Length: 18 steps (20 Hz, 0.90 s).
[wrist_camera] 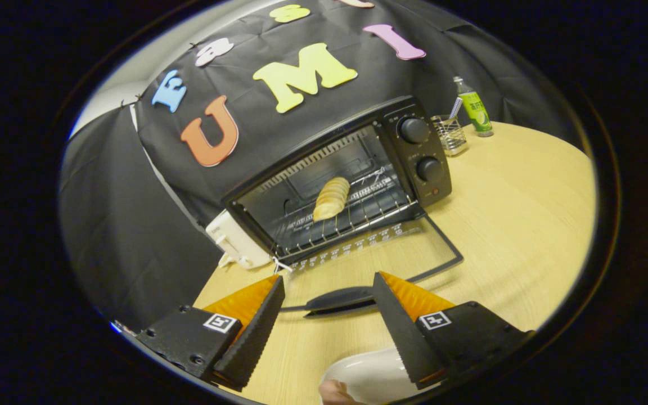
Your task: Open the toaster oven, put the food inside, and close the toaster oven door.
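The black toaster oven (422, 152) stands on the wooden table (515, 225) with its glass door (391, 247) folded flat down toward me. A pale ridged bread roll (331, 198) lies on the wire rack (358, 216) inside. The door's black handle (338, 299) sits just ahead of my gripper (329, 284), between the two fingertips. My orange-and-black fingers (259, 323) stand wide apart and hold nothing.
A white plate (366, 379) lies close below the fingers. A white appliance (234, 239) sits left of the oven. A wire basket (449, 134) and a green bottle (475, 109) stand behind the oven on the right. Black cloth walls the back.
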Each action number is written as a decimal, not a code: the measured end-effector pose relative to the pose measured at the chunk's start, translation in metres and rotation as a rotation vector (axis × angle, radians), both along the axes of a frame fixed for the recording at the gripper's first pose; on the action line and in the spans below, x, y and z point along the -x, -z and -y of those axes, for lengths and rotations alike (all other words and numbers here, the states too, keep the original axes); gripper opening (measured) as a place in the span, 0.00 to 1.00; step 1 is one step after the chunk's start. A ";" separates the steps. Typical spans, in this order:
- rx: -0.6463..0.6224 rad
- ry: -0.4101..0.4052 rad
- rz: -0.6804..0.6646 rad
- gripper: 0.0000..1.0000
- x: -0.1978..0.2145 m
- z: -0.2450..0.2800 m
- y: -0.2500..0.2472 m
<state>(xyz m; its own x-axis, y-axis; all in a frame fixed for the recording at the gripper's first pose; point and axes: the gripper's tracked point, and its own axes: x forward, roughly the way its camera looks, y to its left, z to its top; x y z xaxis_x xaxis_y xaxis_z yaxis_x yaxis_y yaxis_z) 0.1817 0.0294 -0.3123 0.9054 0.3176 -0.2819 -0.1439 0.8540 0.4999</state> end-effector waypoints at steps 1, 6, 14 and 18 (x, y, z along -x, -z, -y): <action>0.035 -0.011 -0.019 1.00 0.005 -0.005 0.007; 0.239 -0.017 -0.054 1.00 0.017 -0.014 0.036; 0.407 0.088 -0.092 1.00 -0.001 -0.006 0.046; 0.469 0.123 -0.124 1.00 -0.001 -0.007 0.047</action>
<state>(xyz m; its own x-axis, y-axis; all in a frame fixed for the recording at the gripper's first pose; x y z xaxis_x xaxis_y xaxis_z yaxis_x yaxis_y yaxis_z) 0.1831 0.0365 -0.3597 0.8787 0.0235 -0.4768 0.0088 0.9978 0.0653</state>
